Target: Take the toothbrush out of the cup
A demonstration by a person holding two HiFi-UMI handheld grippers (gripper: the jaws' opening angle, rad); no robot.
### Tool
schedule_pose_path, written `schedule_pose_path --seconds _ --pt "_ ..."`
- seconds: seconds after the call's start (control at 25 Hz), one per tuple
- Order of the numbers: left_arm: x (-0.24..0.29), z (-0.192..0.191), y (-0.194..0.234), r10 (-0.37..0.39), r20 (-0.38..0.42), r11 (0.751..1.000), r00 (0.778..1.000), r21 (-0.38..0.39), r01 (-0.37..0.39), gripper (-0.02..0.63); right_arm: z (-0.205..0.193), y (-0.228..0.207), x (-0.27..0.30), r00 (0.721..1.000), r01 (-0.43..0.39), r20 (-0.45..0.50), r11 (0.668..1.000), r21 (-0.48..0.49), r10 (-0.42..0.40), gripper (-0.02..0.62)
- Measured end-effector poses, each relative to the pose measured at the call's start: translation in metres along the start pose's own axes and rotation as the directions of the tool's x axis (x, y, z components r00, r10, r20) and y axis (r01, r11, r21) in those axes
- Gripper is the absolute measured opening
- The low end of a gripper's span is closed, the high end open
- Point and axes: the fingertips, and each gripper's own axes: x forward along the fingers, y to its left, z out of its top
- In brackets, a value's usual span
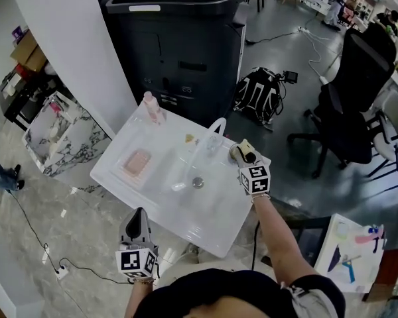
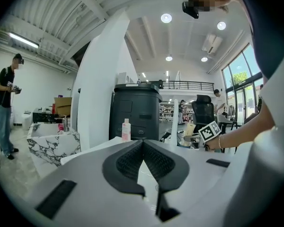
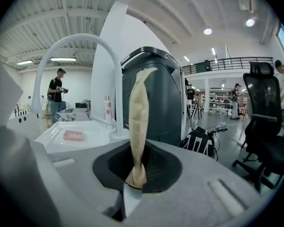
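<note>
The right hand-held gripper [image 3: 136, 161] was clenched on the toothbrush [image 3: 139, 103] at the cup [image 1: 237, 151] on the corner of the counter [image 1: 212, 227], the left hand-held gripper [image 2: 143, 143] closed empty; a straight upward lift seemed safest.

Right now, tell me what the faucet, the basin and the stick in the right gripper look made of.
Faucet: glossy white, probably coated metal or plastic; smooth sheen. Basin: glossy white plastic or ceramic; bright highlights show. Beige stick, clamped in the right gripper: matte, maybe bamboo or plastic; no shine.
</note>
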Motion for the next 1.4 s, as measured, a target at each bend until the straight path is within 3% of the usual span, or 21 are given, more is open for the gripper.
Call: schedule_pose_path --seconds 0.28,0.48,0.6,0.72,0.92,1.08,1.4 --pt "0.006 0.003 -0.019 -0.05 0.01 0.999 0.999 -0.001 0.05 0.002 0.04 -0.001 -0.027 0.996 0.004 0.094 1.0 -0.021 -0.002 0.023" --pt "0.004 0.003 -0.025 -0.077 0.026 0.997 0.997 0.005 0.077 0.002 0.057 -0.006 -0.049 0.989 0.025 0.147 1.0 0.015 -0.027 0.023" --pt "0.002 0.006 -0.026 -0.087 0.032 0.996 0.996 0.014 0.087 0.002 0.067 0.0 -0.065 0.986 0.033 0.166 0.998 -0.046 -0.025 0.023" --pt "0.0 0.005 -0.028 -0.104 0.029 0.994 0.994 0.018 0.103 0.002 0.073 0.01 -0.083 0.984 0.027 0.179 0.996 -0.08 -0.013 0.021" --pt "-0.003 0.005 -0.034 -0.143 0.027 0.989 0.989 0.033 0.142 0.002 0.082 0.019 -0.119 0.973 0.025 0.232 0.999 -0.022 -0.019 0.021" --pt "-0.008 0.002 -0.035 -0.166 0.019 0.986 0.986 0.029 0.165 0.002 0.085 0.036 -0.15 0.967 0.047 0.255 0.996 -0.07 -0.027 0.021" --pt "-0.004 0.001 -0.056 -0.252 0.01 0.967 0.968 0.049 0.251 0.002 0.089 0.059 -0.214 0.938 0.071 0.337 0.997 0.042 -0.081 0.021"
